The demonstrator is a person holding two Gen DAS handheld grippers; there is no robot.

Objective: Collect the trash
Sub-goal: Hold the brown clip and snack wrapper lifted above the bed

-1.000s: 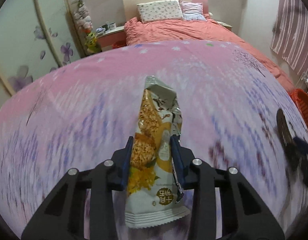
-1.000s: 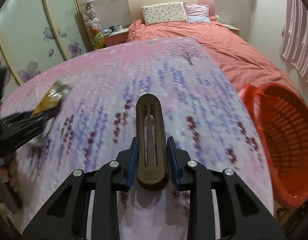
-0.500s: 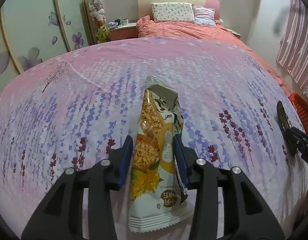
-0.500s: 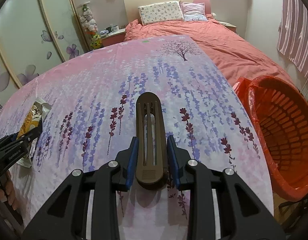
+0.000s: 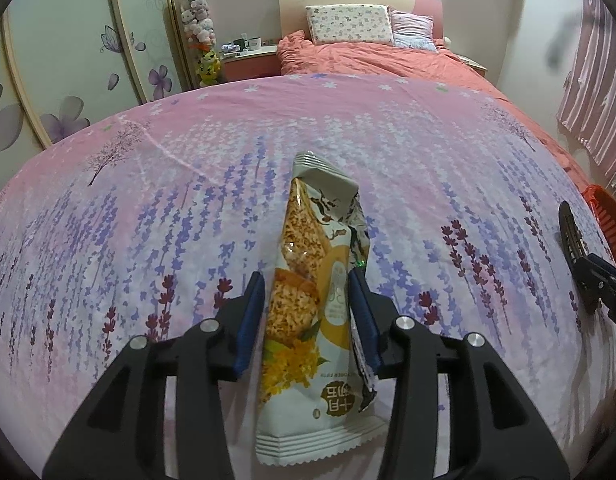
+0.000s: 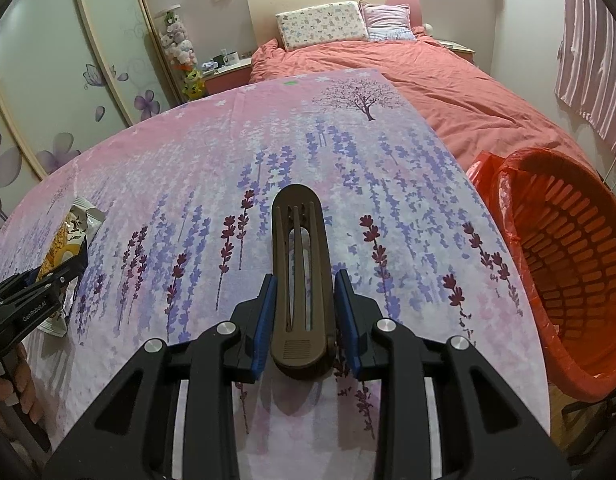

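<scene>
The left gripper [image 5: 306,280] has just been opening. Its jaws stand spread, and the wrapper [image 5: 308,240] lies lengthwise between them on the cloth [image 5: 148,200]. There is a clear gap at the left pad, while the right pad is at the wrapper's edge. The right gripper [image 6: 304,280] is pinched on a brown clip [image 6: 300,346], holding it clear of the cloth with its shadow below.

The left view shows the wrapper's print and its torn top. It catches only the clip's tip and a sliver of the red basket [image 6: 567,260] at the right edge. The right view shows the whole basket, lined with a red bag, just beside the cloth's right edge. At its left edge it shows the wrapper from the side and a hand [image 6: 12,384] on the left gripper's handle. The bed [image 6: 447,80] lies beyond the cloth.
</scene>
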